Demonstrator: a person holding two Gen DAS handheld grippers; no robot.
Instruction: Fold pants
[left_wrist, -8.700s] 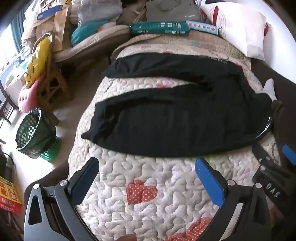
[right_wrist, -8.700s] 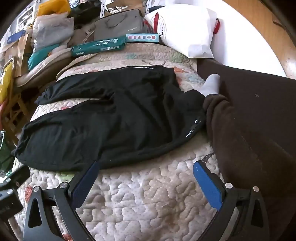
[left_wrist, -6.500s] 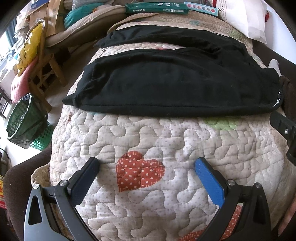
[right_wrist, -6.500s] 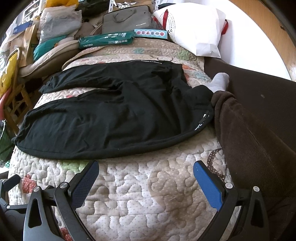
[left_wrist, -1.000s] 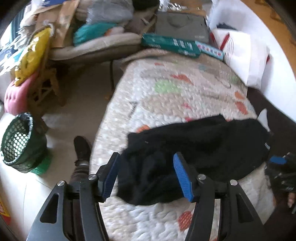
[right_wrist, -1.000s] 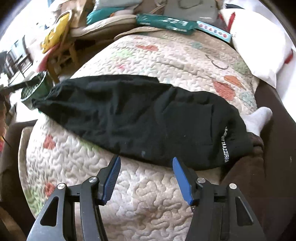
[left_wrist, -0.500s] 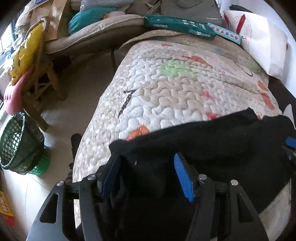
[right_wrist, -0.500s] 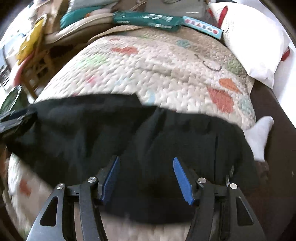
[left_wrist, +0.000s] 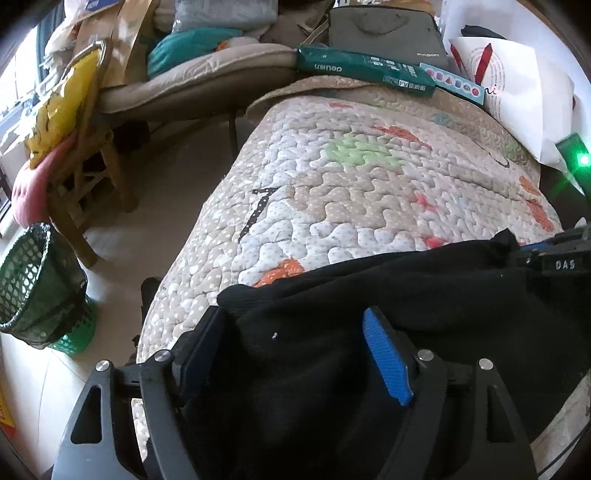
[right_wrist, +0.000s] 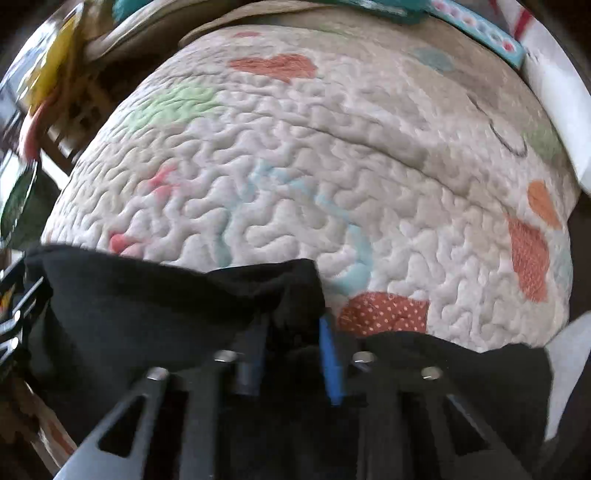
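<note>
I see the black pants (left_wrist: 424, 314) bunched across the near end of the quilt (left_wrist: 351, 192), the far part of the bed bare; my left gripper (left_wrist: 295, 354) has just been opening and its jaws stand wide, the dark cloth lying between them with neither pad pressing it; my right gripper (right_wrist: 291, 354) has just been closing and its blue pads are nearly together, pinching a raised fold of the pants at their far edge; a green basket (left_wrist: 40, 291) stands on the floor at far left.

Black pants (left_wrist: 424, 332), soft knit, folded and bunched, lying across near edge of quilted bed
</note>
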